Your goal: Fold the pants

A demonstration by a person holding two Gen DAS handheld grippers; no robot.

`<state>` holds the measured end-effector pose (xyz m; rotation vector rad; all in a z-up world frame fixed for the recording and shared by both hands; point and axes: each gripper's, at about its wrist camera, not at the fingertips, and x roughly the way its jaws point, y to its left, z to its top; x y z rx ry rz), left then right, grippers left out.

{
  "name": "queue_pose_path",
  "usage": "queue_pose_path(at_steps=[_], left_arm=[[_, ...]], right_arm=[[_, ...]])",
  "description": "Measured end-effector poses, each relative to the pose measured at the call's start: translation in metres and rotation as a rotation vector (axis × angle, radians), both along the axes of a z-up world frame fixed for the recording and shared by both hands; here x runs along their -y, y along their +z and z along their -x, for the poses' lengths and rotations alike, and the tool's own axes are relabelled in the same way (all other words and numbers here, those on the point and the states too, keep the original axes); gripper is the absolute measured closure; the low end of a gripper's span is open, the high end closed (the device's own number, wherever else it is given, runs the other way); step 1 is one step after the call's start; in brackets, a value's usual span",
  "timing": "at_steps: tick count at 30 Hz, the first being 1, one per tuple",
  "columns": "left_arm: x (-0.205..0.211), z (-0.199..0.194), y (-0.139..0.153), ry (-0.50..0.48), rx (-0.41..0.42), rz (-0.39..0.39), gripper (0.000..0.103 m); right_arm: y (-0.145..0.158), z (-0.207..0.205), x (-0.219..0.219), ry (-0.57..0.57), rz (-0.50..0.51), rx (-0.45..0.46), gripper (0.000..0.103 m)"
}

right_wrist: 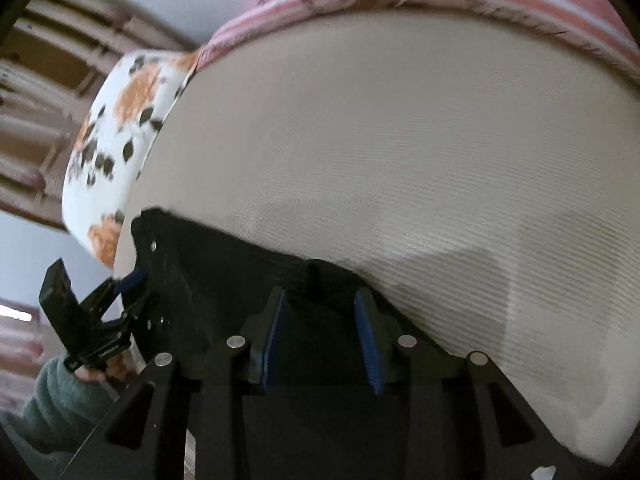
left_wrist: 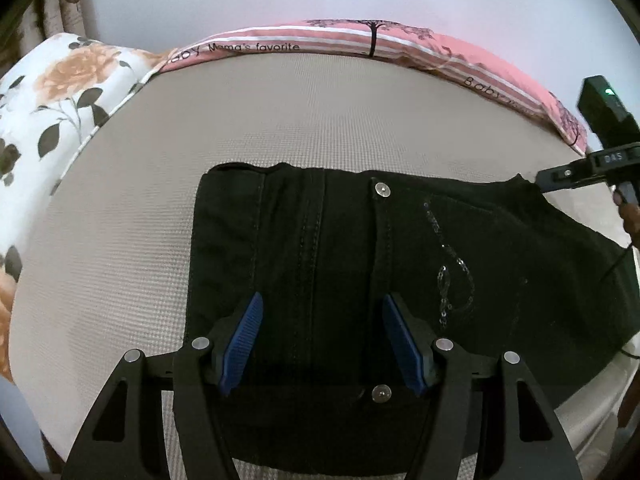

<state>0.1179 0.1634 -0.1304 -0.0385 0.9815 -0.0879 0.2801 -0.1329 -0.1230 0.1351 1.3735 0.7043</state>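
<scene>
Black pants [left_wrist: 400, 264], folded, lie flat on the beige bed, with metal buttons and a sequin pattern showing. My left gripper [left_wrist: 322, 316] is open, its blue pads [left_wrist: 244, 344] just above the near part of the pants. My right gripper [right_wrist: 320, 312] is open over the pants' far right edge [right_wrist: 224, 280]; it also shows in the left wrist view [left_wrist: 568, 178] at the pants' upper right corner. The left gripper shows in the right wrist view [right_wrist: 132, 280] at the pants' other end.
The beige textured mattress cover [left_wrist: 320, 120] spreads beyond the pants. A floral pillow [left_wrist: 60, 92] lies at the left and a pink striped blanket [left_wrist: 360, 40] runs along the far edge by the wall.
</scene>
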Motion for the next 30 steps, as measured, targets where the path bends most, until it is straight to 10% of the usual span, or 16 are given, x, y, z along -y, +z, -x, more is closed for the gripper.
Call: queue_pose_path(at_steps=[3,5,14,22,30], left_arm=[[-0.002,0.001,0.0,-0.017,0.006,-0.001,0.04],[0.001,-0.002,0.0,-0.02,0.006,0.004,0.04],[-0.002,0.0,-0.002,-0.015,0.023,0.013,0.04],[0.019,-0.005,0.015,-0.022,0.023,-0.083,0.04],[0.114,-0.031,0.05,-0.288,0.131,-0.047,0.04]], right_arm=[[-0.007,-0.004,-0.012,0.039,-0.012,-0.021,0.069],[-0.004,-0.007,-0.015,0.043,-0.048,0.006,0.091],[-0.021,-0.016,-0.019,-0.023,-0.006,0.077,0.096],[0.006,-0.004,-0.012,-0.091,0.024,0.134,0.073],[0.06,0.063,0.108,-0.348,0.13,0.24,0.069]])
